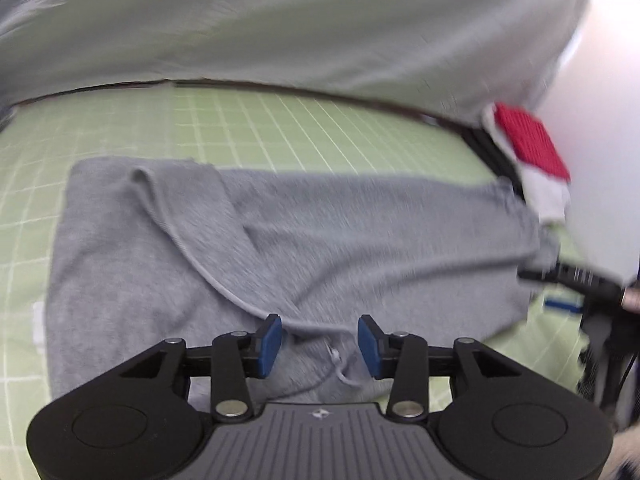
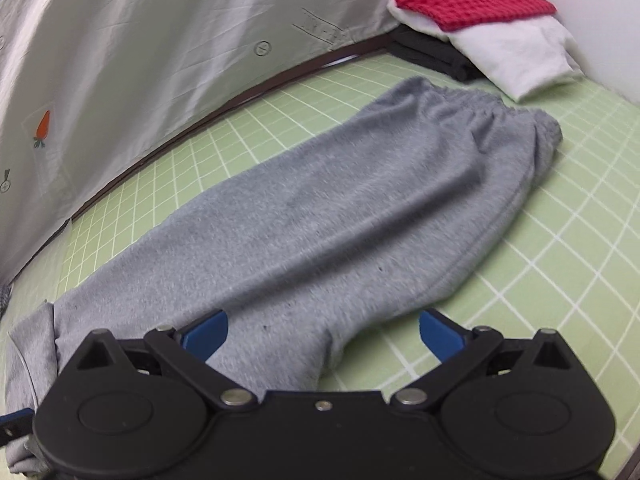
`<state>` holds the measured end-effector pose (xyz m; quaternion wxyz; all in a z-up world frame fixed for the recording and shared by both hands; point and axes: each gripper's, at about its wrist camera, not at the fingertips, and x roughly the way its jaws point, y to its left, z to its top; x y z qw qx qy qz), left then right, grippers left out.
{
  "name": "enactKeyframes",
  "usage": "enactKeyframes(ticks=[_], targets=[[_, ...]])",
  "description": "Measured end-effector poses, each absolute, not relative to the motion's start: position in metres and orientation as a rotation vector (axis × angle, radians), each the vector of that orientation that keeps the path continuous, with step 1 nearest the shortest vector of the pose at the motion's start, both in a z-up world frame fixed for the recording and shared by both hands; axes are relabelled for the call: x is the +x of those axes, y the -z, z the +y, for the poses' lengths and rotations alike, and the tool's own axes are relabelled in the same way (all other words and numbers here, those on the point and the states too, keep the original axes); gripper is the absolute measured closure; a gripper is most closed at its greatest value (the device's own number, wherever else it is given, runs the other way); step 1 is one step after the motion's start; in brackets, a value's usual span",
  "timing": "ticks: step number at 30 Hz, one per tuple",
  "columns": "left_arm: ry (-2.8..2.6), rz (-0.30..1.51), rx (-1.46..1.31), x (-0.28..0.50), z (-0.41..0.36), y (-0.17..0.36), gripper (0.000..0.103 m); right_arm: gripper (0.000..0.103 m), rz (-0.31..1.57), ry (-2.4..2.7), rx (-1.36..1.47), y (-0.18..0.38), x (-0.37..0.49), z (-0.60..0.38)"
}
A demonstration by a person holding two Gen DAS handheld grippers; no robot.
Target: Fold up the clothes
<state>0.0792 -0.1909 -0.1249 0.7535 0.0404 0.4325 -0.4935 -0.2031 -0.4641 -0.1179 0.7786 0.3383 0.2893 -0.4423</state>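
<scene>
Lying under both gaping tools, left tool (image 1: 319, 346) and right tool (image 2: 323, 338), are grey sweatpants (image 2: 320, 208).

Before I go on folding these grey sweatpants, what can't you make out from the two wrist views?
- Grey sweatpants, right wrist view: near end hidden under the right gripper.
- Left wrist view: motion blur smears the fabric; drawstring end unclear.
- Folded stack: bottom dark garment mostly covered by the white and red ones.

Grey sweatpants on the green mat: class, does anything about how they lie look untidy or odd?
Yes. The grey sweatpants lie at a slant across the green grid mat, not squared to its lines. The drawstring trails loose near the left claw, and the fabric there is bunched.
</scene>
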Motion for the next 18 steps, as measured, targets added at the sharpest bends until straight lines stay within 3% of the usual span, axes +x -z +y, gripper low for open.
enactKeyframes(ticks=[6, 18], targets=[[0.928, 0.997, -0.148, 0.109, -0.160, 0.115, 0.053, 0.000, 0.637, 0.948, 0.749, 0.128, -0.194, -0.464], [0.793, 1.008, -0.109, 0.153, -0.200, 0.131, 0.047, 0.000, 0.696, 0.914, 0.716, 0.132, -0.191, -0.456]])
